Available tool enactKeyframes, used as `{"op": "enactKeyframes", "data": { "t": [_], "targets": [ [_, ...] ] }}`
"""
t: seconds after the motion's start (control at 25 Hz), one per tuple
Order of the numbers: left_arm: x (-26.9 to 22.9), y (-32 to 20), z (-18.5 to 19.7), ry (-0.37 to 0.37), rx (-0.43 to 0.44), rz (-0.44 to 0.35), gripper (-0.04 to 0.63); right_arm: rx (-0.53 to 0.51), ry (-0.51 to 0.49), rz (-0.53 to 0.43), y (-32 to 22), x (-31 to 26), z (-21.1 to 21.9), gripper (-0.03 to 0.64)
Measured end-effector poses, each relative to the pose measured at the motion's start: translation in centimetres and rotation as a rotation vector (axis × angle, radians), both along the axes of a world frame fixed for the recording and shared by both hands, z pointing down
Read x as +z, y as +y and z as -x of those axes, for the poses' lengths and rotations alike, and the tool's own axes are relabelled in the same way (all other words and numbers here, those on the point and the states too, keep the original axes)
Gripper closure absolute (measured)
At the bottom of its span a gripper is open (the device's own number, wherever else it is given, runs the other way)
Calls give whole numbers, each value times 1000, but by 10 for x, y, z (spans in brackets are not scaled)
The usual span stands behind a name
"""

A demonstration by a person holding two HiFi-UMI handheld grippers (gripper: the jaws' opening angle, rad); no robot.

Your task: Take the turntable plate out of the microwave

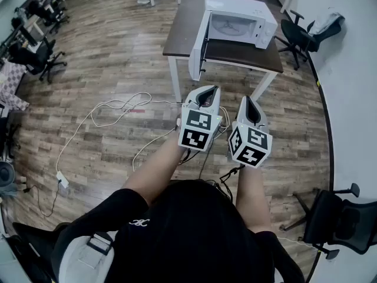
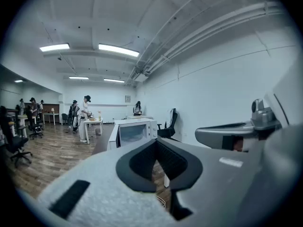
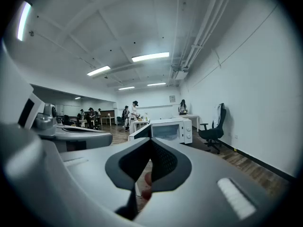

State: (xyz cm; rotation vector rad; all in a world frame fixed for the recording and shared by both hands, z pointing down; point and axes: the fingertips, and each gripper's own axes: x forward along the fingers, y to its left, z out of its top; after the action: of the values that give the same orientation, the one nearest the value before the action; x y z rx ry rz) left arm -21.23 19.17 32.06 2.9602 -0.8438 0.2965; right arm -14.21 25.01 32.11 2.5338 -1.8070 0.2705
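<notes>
Far left, on the wood floor: a black office chair, then a white cable looping toward the middle. Next, the left gripper, held out over the floor and well short of the worktop; fingers pressed fully together, nothing between the pads, touching nothing. Just beside it to the right, not touching it, the right gripper, pointed the same way; fingers likewise closed all the way and empty. Ahead of both, on the dark worktop: the white microwave, door swung wide open to its left, pale cavity facing the grippers. Turntable plate too small to make out at this range; neither gripper anywhere near the cavity. Further right, against the white wall: a black chair with a light garment draped over its back. At bottom right, another black chair on the floor, just beside the person's right arm.
</notes>
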Motion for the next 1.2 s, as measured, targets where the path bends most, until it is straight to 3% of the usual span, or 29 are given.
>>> {"op": "enactKeyframes", "data": {
  "t": [0.4,1.2],
  "targets": [
    [6,17,-15,-8,-10,9,586,-16,-43,-19,18,7,-15,609],
    [25,50,-85,-3,-7,24,586,-12,-53,33,53,34,-80,609]
  ]
}}
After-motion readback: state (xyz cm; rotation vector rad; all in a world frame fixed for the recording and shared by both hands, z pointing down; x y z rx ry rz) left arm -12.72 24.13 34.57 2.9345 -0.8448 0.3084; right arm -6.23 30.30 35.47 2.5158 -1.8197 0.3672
